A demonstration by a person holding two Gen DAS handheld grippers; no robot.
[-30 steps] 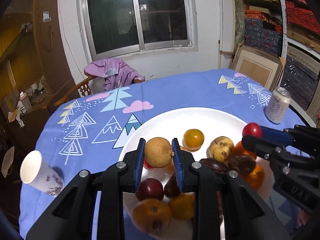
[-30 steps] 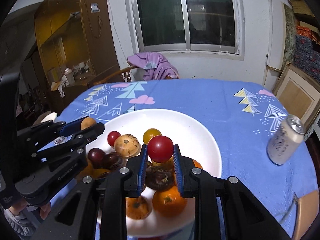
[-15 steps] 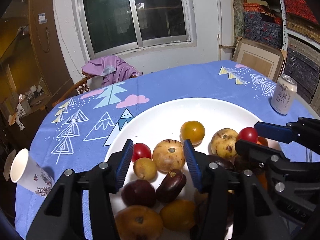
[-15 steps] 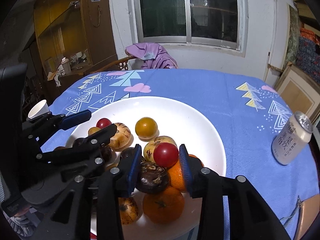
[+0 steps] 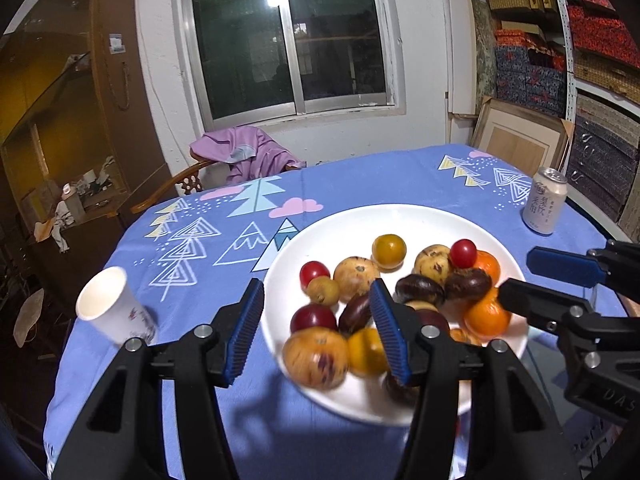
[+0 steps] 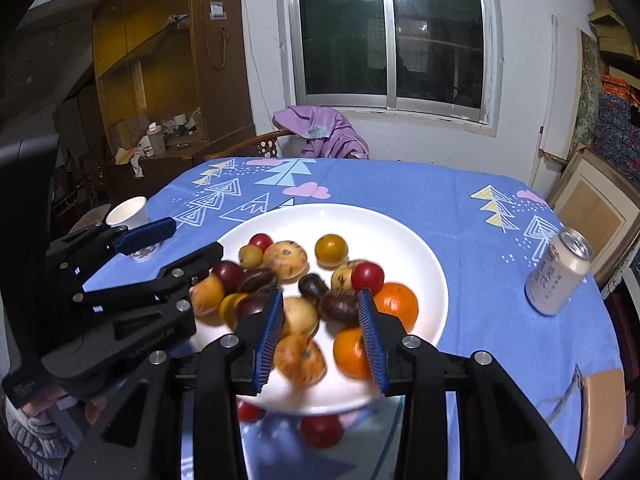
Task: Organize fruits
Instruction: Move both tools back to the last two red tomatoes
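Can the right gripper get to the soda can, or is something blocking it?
Probably yes. The can stands alone on the tablecloth, right of the plate, with nothing around it. The right gripper is open and empty over the fruit, so it only needs to swing right.

Setting: lived-in home dining room doubling as storage. Evidence: round desk (image 5: 360,176) under a blue tablecloth printed with trees; wooden chair (image 6: 248,148) draped with a purple garment (image 6: 320,128); sliding window (image 5: 288,40), dark outside; glass-fronted wooden cabinet (image 5: 60,128) holding clutter; shelves (image 5: 592,40) stacked with patterned boxes; framed board (image 5: 520,144) leaning against the wall.
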